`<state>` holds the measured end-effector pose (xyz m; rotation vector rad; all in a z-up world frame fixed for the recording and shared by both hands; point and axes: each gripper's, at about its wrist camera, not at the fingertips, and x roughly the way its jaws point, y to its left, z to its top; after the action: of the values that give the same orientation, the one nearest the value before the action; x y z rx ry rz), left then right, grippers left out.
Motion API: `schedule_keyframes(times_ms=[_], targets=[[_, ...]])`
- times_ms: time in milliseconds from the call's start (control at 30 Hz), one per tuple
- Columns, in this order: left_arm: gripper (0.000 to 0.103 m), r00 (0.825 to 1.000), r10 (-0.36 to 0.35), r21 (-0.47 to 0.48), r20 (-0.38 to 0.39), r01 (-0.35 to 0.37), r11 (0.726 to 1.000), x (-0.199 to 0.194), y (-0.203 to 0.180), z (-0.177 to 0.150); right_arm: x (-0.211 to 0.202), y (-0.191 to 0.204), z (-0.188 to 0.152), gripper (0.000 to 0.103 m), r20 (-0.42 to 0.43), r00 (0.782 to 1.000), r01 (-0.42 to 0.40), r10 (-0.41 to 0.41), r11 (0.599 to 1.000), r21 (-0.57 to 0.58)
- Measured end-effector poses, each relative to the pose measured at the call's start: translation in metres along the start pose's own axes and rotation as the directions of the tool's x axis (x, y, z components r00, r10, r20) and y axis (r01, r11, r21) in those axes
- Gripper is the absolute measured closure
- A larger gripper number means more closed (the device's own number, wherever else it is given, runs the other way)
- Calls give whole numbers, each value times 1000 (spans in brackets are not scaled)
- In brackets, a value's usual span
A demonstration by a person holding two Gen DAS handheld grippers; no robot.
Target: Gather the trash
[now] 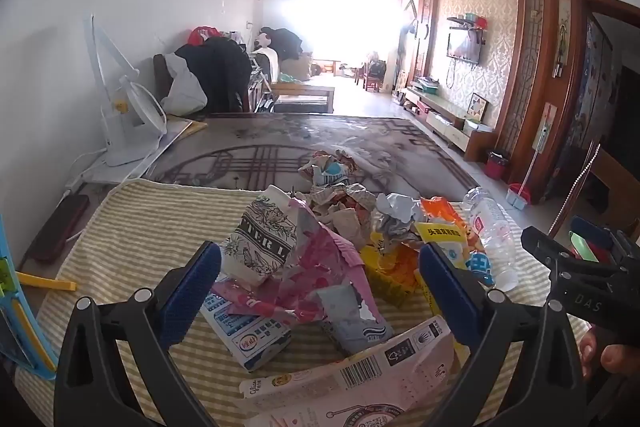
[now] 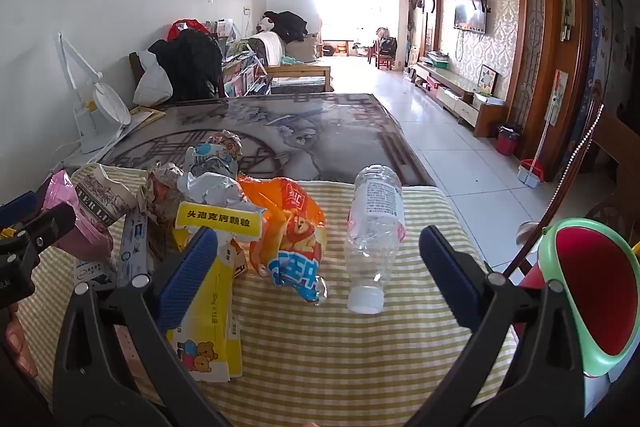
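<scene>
- We hold the left gripper (image 1: 320,281) and the right gripper (image 2: 318,275) with jaws spread wide, nothing between the pads.
- The trash pile (image 1: 316,235) sits mid-frame on the striped cloth (image 1: 152,223); the empty plastic bottle (image 2: 374,227) lies centre-right.
- The red bin (image 2: 592,287) waits at right edge.
- We judge nothing collected yet; everything remains.

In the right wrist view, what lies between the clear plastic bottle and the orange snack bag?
Only bare striped cloth separates the clear plastic bottle from the orange snack bag, seen in the right wrist view.
</scene>
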<state>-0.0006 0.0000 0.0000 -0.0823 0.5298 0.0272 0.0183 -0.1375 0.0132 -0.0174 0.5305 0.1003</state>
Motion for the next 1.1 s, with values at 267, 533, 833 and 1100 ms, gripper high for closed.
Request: schedule_keyframes(times_ms=[267,533,833,1100], targets=[[8,1000,14,-7,-25,-14,1000,1,2,-1,1,1,-1,3,-4,1000,1,-1,1000,-3],[8,999,15,-14,-31,-16,1000,4,3,0,0,0,0,3,-6,1000,3,-3,1000,-4],[8,999,17,-17,-32,-18,1000,5,6,-1,2,2,-1,3,-11,1000,4,-4,1000,-8],[8,999,23,-18,-42,-24,1000,5,5,-2,5,1,-3,3,-17,1000,4,-4,1000,-8]])
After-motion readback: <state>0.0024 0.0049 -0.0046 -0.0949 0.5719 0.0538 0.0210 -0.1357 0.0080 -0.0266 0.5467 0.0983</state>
